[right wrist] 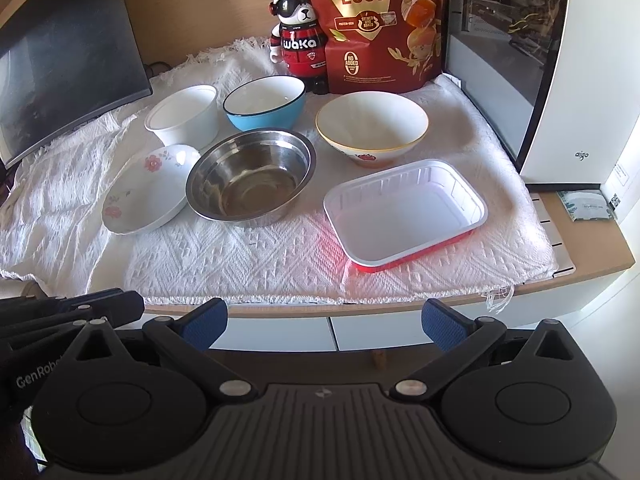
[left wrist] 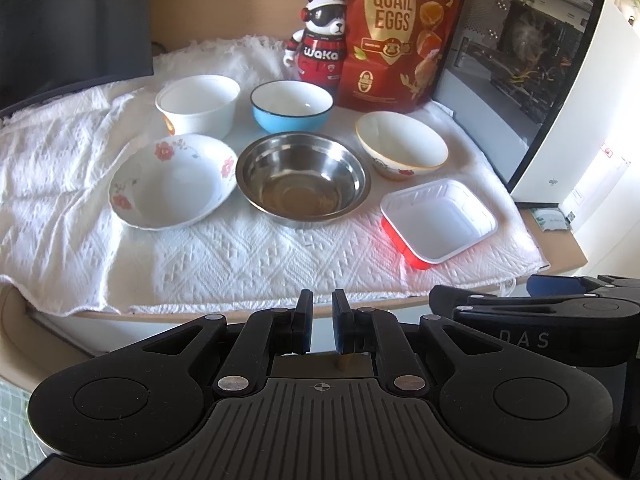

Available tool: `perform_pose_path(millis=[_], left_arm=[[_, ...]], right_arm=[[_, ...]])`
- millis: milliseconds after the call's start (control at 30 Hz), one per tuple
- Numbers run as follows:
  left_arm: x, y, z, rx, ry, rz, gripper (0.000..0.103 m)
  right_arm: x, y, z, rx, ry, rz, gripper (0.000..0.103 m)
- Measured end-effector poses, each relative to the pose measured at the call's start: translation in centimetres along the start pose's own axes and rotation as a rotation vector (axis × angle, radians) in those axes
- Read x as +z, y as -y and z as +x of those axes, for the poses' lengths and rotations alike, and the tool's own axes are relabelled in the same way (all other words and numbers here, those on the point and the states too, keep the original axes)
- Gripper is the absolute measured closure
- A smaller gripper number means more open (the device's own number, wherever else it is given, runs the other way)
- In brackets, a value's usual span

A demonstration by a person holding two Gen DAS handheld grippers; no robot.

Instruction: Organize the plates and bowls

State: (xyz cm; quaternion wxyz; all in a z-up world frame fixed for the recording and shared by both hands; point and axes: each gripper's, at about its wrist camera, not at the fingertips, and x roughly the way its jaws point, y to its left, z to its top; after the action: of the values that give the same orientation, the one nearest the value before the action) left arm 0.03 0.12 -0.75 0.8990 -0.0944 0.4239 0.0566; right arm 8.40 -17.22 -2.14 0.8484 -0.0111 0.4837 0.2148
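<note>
On a white cloth [left wrist: 240, 256] lie a floral plate [left wrist: 172, 184], a steel bowl [left wrist: 300, 184], a white tub [left wrist: 198, 106], a blue bowl [left wrist: 292, 110], a gold-rimmed bowl [left wrist: 402, 148] and a red-sided white tray [left wrist: 438, 222]. My left gripper [left wrist: 321, 308] hangs shut and empty before the desk's front edge, short of the steel bowl. The right wrist view shows the same dishes: floral plate [right wrist: 146, 196], steel bowl [right wrist: 250, 176], tray [right wrist: 404, 212]. My right gripper [right wrist: 324, 320] stands open and empty in front of the desk edge, near the tray.
A panda figure [left wrist: 320, 46] and a red quail-egg bag [left wrist: 400, 36] stand behind the dishes. A white appliance with a dark glass door [left wrist: 552, 92] borders the cloth on the right. A dark monitor [right wrist: 60, 68] stands at the left. Bare cloth lies in front of the dishes.
</note>
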Motion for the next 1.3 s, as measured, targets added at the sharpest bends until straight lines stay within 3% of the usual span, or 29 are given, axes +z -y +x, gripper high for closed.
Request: perform_pose_path(millis=[1300], left_arm=[[0.04,-0.08,0.89,-0.006,-0.017,-0.011,0.091]], right_arm=[[0.08,0.28,0.87,0.003,-0.027,-0.001,0.0]])
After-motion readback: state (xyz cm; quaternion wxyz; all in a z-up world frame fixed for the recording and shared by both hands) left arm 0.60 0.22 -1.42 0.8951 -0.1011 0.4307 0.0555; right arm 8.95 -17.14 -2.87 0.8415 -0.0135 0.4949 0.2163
